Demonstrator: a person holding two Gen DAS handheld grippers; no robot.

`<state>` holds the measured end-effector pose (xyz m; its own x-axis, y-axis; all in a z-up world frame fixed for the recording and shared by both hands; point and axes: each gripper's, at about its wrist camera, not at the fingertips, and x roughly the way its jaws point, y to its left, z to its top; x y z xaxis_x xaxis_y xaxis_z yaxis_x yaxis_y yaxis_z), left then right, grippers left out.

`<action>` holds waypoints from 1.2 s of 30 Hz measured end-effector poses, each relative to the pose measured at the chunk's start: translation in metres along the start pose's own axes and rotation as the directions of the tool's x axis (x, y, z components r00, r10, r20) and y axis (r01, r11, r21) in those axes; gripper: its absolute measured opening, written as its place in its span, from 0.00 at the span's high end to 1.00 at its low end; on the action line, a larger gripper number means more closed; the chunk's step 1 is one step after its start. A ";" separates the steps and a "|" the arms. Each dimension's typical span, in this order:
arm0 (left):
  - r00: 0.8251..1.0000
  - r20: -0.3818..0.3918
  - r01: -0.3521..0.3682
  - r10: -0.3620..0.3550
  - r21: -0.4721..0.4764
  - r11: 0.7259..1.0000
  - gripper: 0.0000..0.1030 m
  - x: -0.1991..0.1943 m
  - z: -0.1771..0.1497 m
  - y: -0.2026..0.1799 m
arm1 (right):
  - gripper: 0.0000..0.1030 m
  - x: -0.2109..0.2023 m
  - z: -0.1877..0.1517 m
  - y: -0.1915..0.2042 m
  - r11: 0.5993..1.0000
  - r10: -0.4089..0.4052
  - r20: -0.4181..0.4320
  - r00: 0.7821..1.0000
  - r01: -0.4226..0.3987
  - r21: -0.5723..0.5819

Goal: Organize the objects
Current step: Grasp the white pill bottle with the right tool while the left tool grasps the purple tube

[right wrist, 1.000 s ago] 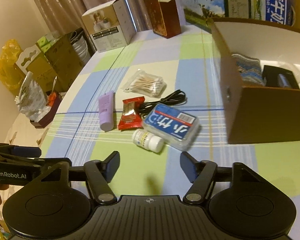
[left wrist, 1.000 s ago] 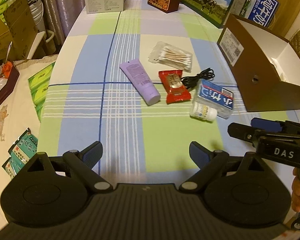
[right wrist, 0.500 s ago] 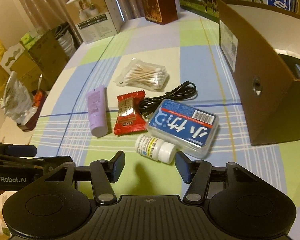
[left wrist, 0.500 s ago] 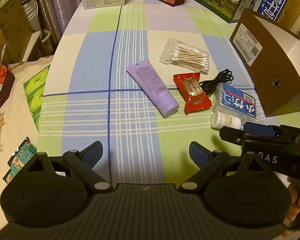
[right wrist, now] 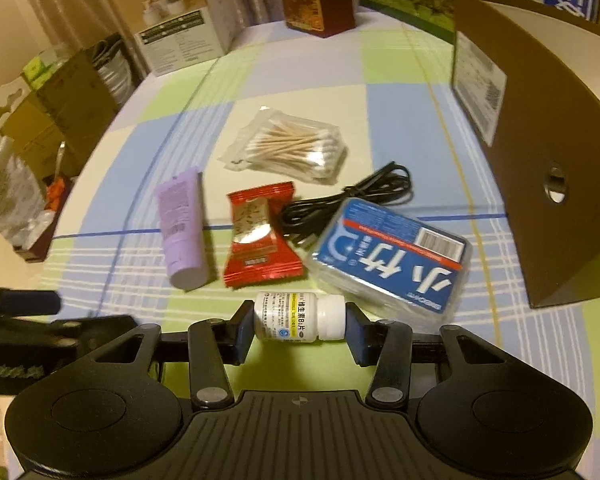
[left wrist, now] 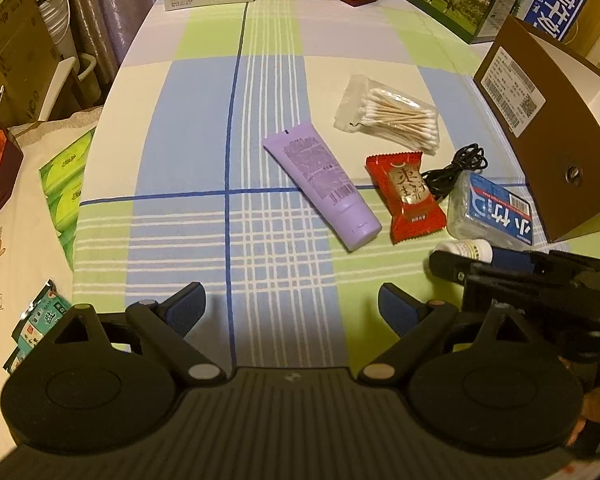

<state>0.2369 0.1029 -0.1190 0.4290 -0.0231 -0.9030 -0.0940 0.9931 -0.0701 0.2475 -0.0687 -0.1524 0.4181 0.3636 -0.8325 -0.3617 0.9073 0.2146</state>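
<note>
Right gripper (right wrist: pixel 299 326) spans small white pill bottle (right wrist: pixel 300 322) lying on near tablecloth (right wrist: pixel 400 112), pads at both ends; firm squeeze unclear. Left gripper (left wrist: pixel 292 306) spread, empty. Step: pickup. Next, likely: clamp, lift, carry right to brown box (right wrist: pixel 540 184).

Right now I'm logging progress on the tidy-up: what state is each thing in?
Right tool: fingers at both ends of the pill bottle, which lies on its side, cap on.
Left tool: open, empty.
Purple tube: lying flat, capped.
Red packet: sealed, flat.
Swab bag: flat on the table.
Cable: coiled loosely.
Blue case: closed.
Brown box: open-topped.
</note>
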 end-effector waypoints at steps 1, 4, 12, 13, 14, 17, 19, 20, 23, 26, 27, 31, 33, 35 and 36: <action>1.000 0.002 0.002 -0.002 -0.003 1.000 0.11 0.000 0.001 0.000 | 0.57 -0.003 0.001 0.001 1.000 0.019 0.001 1.000 -0.019 -0.001; 1.000 0.017 0.010 -0.009 -0.025 1.000 0.13 0.000 0.006 0.003 | 0.57 -0.020 0.007 0.004 0.999 0.043 0.048 0.998 -0.043 -0.019; 0.998 0.051 0.025 -0.022 -0.055 0.998 0.15 0.009 0.030 -0.001 | 0.57 -0.029 0.028 -0.015 1.000 -0.010 0.116 0.993 0.010 0.005; 0.998 0.053 0.026 -0.023 -0.057 0.998 0.17 0.011 0.034 -0.003 | 0.57 -0.028 0.029 -0.018 1.000 -0.015 0.115 0.993 0.013 0.016; 0.998 0.059 0.027 -0.024 -0.059 0.998 0.17 0.015 0.037 -0.006 | 0.57 -0.028 0.030 -0.021 1.000 -0.020 0.116 0.993 0.017 0.024; 0.998 0.065 0.011 -0.007 -0.052 0.999 0.21 0.027 0.045 -0.013 | 0.57 -0.028 0.035 -0.028 0.999 -0.030 0.128 0.991 0.026 0.030; 0.998 0.055 -0.002 0.004 -0.045 0.999 0.25 0.036 0.050 -0.016 | 0.57 -0.028 0.038 -0.030 0.999 -0.034 0.132 0.991 0.030 0.033; 0.999 0.052 -0.005 0.007 -0.039 0.999 0.30 0.041 0.051 -0.018 | 0.57 -0.028 0.039 -0.032 0.999 -0.034 0.133 0.991 0.030 0.034; 0.999 0.040 -0.023 0.024 -0.031 0.999 0.39 0.053 0.056 -0.020 | 0.58 -0.029 0.040 -0.037 0.999 -0.036 0.136 0.990 0.031 0.040; 0.999 0.040 -0.023 0.025 -0.035 0.999 0.43 0.060 0.057 -0.019 | 0.58 -0.029 0.041 -0.040 0.999 -0.034 0.134 0.990 0.029 0.042; 0.998 0.048 -0.029 0.030 -0.028 0.999 0.44 0.060 0.057 -0.019 | 0.57 -0.028 0.041 -0.040 0.999 -0.034 0.132 0.991 0.028 0.042; 0.997 0.060 -0.040 0.040 -0.009 0.999 0.58 0.059 0.054 -0.017 | 0.58 -0.027 0.040 -0.042 0.999 -0.027 0.125 0.992 0.023 0.039; 0.996 0.062 -0.060 0.059 0.012 0.998 0.70 0.058 0.052 -0.016 | 0.58 -0.027 0.039 -0.042 0.999 -0.021 0.121 0.992 0.017 0.037; 0.996 0.064 -0.057 0.056 0.017 0.998 0.72 0.055 0.048 -0.011 | 0.57 -0.029 0.037 -0.040 1.000 -0.011 0.119 0.993 0.008 0.030; 0.997 0.061 -0.057 0.056 0.018 0.998 0.72 0.053 0.046 -0.009 | 0.57 -0.030 0.035 -0.039 1.000 -0.005 0.118 0.993 0.002 0.025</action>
<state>0.3017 0.0979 -0.1469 0.4774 0.0397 -0.8778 -0.1020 0.9947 -0.0104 0.2788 -0.1078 -0.1178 0.5153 0.3819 -0.7672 -0.3402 0.9128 0.2259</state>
